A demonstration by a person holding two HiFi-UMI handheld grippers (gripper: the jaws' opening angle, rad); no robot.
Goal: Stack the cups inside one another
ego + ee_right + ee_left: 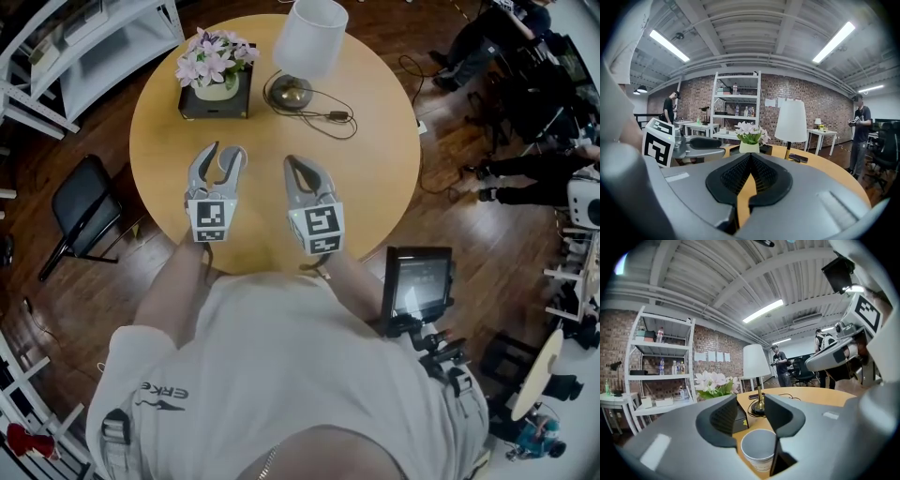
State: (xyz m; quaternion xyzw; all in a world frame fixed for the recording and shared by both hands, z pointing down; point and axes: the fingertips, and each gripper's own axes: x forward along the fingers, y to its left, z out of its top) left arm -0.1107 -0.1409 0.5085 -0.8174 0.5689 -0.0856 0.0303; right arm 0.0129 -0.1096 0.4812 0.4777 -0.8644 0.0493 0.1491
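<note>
A white paper cup (pixel 758 453) stands upright between the bases of my left gripper's jaws, its open rim facing up and the tabletop showing below it. My left gripper (pixel 750 411) is shut on the cup low in its jaws, with the tips still apart. In the head view the left gripper (pixel 225 153) hovers over the near middle of the round wooden table (pixel 375 169), and the cup is hidden beneath it. Beside it, my right gripper (pixel 292 162) (pixel 750 157) is shut with nothing in it.
At the table's far side are a black box of pink flowers (pixel 216 80) and a white lamp (pixel 305 47) with its cable (pixel 337 116). A black chair (pixel 84 211) and a white shelf (pixel 94 47) stand on the left, and a screen on a stand (pixel 417 281) on the right.
</note>
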